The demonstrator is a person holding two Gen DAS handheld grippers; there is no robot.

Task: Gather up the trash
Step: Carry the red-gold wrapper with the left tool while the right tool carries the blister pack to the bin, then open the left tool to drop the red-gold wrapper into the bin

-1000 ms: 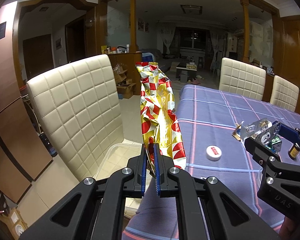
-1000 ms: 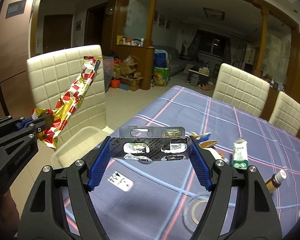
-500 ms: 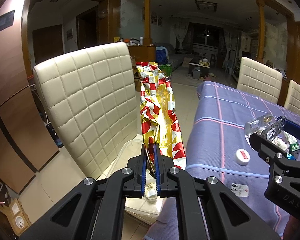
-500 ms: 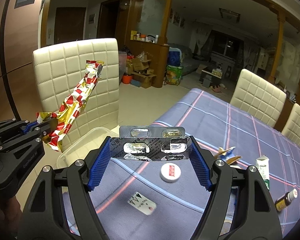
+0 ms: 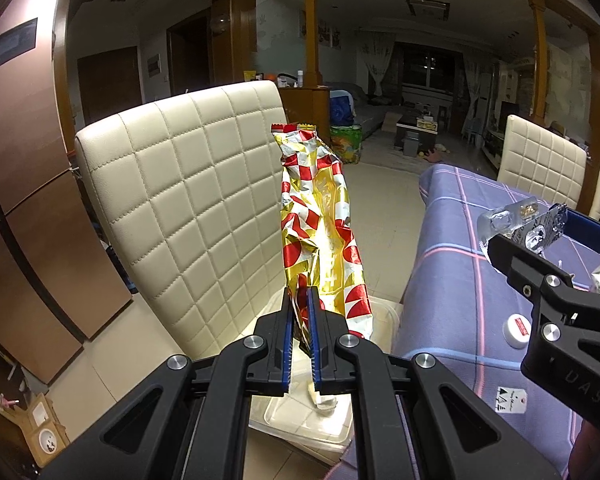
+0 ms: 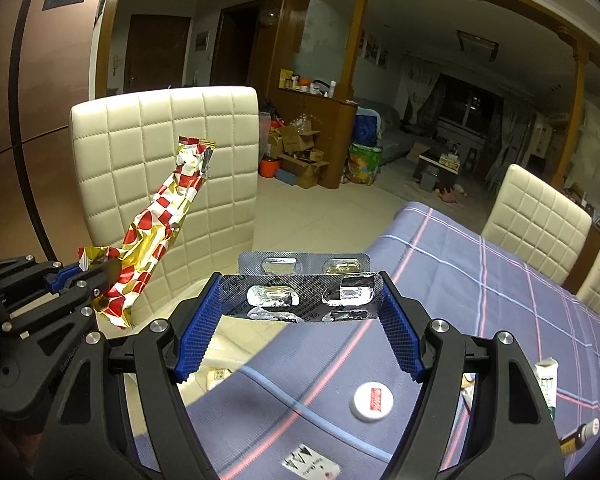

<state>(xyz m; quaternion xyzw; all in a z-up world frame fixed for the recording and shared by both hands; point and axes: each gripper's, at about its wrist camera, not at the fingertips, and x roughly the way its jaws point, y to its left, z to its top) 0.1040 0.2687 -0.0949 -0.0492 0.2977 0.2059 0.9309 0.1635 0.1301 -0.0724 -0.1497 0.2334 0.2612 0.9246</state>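
Observation:
My left gripper (image 5: pixel 300 320) is shut on a long red, gold and white foil wrapper (image 5: pixel 320 216) that stands up from its fingers, above a clear plastic bin (image 5: pixel 324 416) on the chair seat. The wrapper also shows in the right wrist view (image 6: pixel 156 220). My right gripper (image 6: pixel 300 300) is shut on a silver blister pack (image 6: pixel 308 292) held flat between its blue pads, over the table's left edge. The pack and that gripper show at the right of the left wrist view (image 5: pixel 520 224).
A cream quilted chair (image 5: pixel 188 200) stands beside the purple checked tablecloth (image 6: pixel 480 280). On the cloth lie a white cap (image 6: pixel 371 399), a small card (image 6: pixel 310 466), a tube (image 6: pixel 548 380) and a small brown bottle (image 6: pixel 578 438). More chairs stand at the far side.
Both grippers have moved left, off the table toward the chair and the bin, each still holding its item. The cap and card now lie further right in view.

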